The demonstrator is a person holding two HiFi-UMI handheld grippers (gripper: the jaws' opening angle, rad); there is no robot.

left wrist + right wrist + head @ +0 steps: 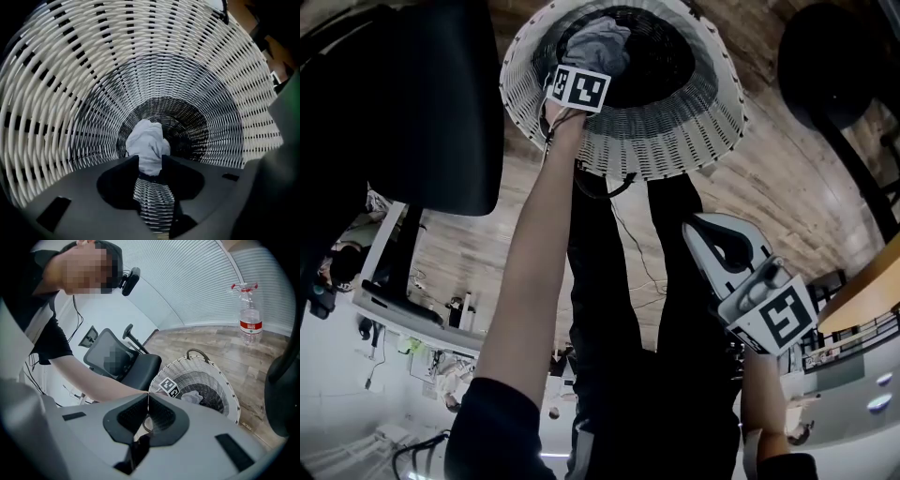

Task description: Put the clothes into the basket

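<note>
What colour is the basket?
The basket is white wicker with a black bottom; clearest in the left gripper view.

Wide open at basket (675, 141) mouth, clear inside down to cloth (598, 45). Hemmed on left by office chair (422, 103) just beside; open wood floor (769, 178) right.

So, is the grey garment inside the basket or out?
Inside: the grey garment lies crumpled at the bottom of the basket, wicker all round.
</note>
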